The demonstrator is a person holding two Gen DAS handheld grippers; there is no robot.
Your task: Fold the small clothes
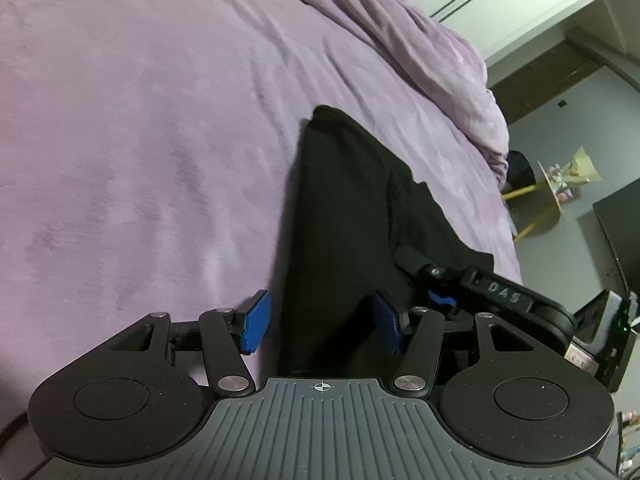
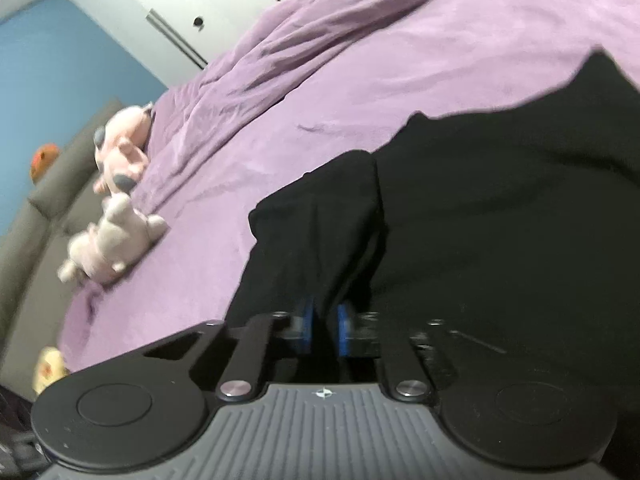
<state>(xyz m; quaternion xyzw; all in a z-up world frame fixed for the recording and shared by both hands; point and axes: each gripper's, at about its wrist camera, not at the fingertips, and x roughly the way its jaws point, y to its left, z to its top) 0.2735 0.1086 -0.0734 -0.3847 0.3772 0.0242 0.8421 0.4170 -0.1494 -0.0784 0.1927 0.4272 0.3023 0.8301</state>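
Note:
A black garment (image 1: 344,216) lies on the purple bedspread (image 1: 140,140). In the left wrist view my left gripper (image 1: 322,326) is open, its blue pads on either side of the garment's near edge without pinching it. My right gripper (image 1: 440,292) shows in that view at the garment's right edge. In the right wrist view my right gripper (image 2: 325,330) is shut on a fold of the black garment (image 2: 500,220), with cloth bunched between the blue pads.
A bunched purple duvet (image 1: 420,40) lies along the far side of the bed. Two plush toys (image 2: 116,236) lie at the bed's left edge beside a grey headboard (image 2: 48,208). A yellow stool (image 1: 540,204) and a wardrobe stand beyond the bed.

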